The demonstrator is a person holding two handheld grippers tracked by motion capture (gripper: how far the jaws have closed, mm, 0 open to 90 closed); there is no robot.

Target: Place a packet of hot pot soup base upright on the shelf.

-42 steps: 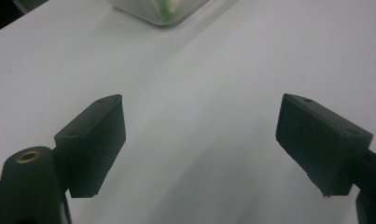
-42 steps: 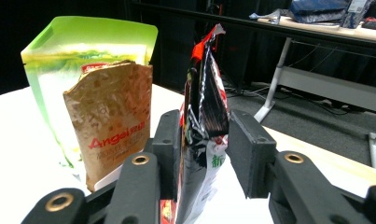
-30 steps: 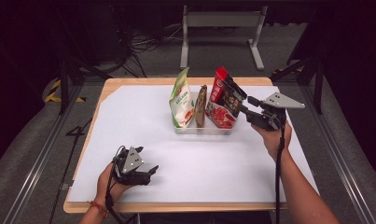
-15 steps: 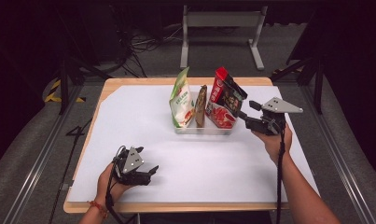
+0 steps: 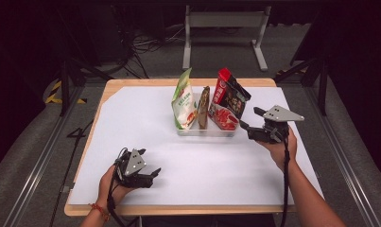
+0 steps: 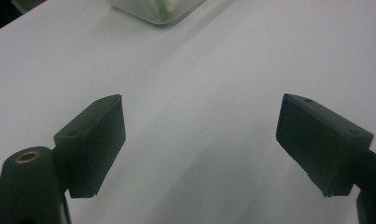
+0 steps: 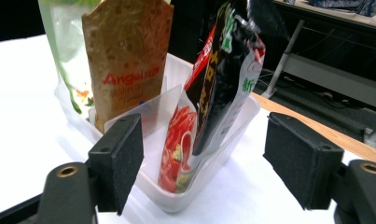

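Black-red pouch [image 7: 223,88] in tray [image 7: 232,140], just ahead of right tongs [image 7: 204,163], just opened, empty

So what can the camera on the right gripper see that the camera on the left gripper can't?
The right gripper view alone shows the brown Angel packet, the black and red packet, a red tomato-print packet and the wooden table edge, seen between its wide-open jaws, which have just been opening with nothing gripped. The left gripper view alone shows its own open jaws over bare sheet. Both show the white sheet and the clear plastic bin with the green and white packet.
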